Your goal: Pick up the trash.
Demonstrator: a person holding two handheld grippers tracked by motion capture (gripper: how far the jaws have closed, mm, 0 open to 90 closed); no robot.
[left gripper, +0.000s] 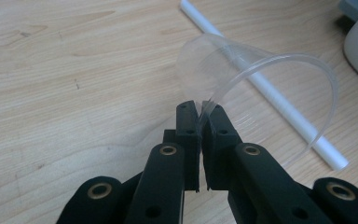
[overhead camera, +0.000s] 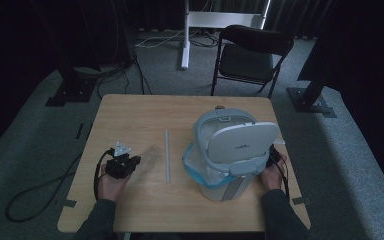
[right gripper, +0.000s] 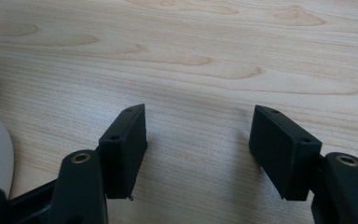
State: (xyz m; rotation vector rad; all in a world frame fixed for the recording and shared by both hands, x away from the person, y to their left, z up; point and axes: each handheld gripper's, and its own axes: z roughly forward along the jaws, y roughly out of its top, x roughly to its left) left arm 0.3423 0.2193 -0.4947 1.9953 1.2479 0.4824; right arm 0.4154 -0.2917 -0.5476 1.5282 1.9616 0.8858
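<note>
High view: wooden table [overhead camera: 130, 115] on grey carpet [overhead camera: 360, 150]; left tool [left gripper: 199, 112] clamped on clear cup [left gripper: 242, 74], right tool [right gripper: 198, 135] apart.

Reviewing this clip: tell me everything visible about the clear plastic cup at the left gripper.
The clear plastic cup is thin, see-through and looks empty. It lies tipped on its side, mouth toward the left gripper, whose jaws are shut on its rim wall. The rim looks pulled slightly out of round. Behind and through it runs a white straw on the wooden table. From above it sits left of the straw, faint against the wood.
</note>
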